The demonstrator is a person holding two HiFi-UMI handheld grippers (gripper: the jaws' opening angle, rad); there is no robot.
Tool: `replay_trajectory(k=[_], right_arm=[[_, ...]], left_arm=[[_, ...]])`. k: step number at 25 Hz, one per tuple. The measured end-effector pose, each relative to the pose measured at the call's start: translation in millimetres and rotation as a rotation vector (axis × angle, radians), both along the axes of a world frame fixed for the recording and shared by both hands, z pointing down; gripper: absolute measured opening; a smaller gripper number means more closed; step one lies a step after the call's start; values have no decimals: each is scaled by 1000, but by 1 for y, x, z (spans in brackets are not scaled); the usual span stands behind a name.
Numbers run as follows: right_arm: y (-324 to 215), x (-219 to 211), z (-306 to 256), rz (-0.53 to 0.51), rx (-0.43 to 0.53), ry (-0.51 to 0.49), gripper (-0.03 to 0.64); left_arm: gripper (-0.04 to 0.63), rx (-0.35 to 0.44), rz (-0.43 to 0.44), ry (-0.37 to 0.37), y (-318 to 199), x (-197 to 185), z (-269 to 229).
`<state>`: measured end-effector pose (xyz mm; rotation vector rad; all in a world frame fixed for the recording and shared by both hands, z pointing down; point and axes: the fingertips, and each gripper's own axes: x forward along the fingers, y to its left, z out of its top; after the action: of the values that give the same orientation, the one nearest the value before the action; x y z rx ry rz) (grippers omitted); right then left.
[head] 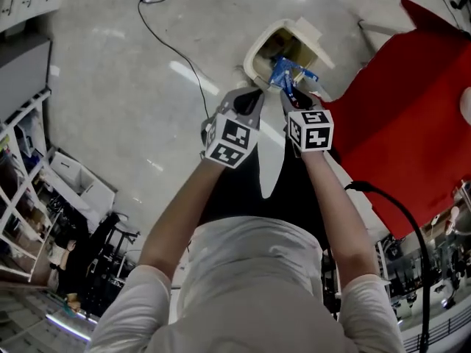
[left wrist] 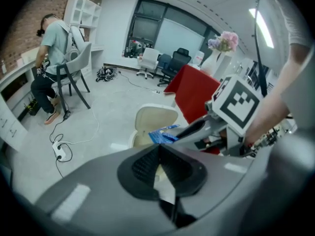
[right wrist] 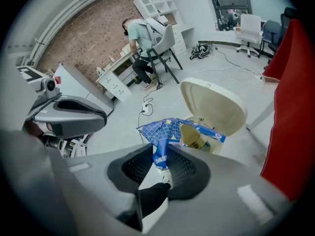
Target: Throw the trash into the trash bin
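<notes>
Since the blue wrapper (right wrist: 165, 132) has to drop inside, the right claw (right wrist: 160, 162) grips one end of it and holds it over the mouth of the trash bin (head: 255, 54), which stands lid-up on the floor (head: 110, 87). The left claw (left wrist: 158, 162), clenched and empty, hangs just alongside, apparently not needed.

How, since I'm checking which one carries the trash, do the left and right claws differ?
The right claw is shut on a blue wrapper; the left claw is shut with nothing between its jaws. The right claw holds its wrapper over the open trash bin; the left claw sits beside the bin's rim. Both point down toward the bin.
</notes>
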<state>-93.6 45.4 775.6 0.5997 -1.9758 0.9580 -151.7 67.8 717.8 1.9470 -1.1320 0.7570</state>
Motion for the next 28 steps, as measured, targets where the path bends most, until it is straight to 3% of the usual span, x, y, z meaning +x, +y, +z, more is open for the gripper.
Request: replay_trajectory(k=[11, 14, 28], right_arm=[[0, 2, 80, 82, -81, 37, 98], [0, 3, 93, 89, -90, 55, 141], [9, 9, 44, 86, -31, 33, 118]], left_arm=[[5, -42, 15, 15, -5, 1, 63], [5, -53, 28, 11, -2, 2, 71], [5, -23, -11, -3, 11, -5, 42]])
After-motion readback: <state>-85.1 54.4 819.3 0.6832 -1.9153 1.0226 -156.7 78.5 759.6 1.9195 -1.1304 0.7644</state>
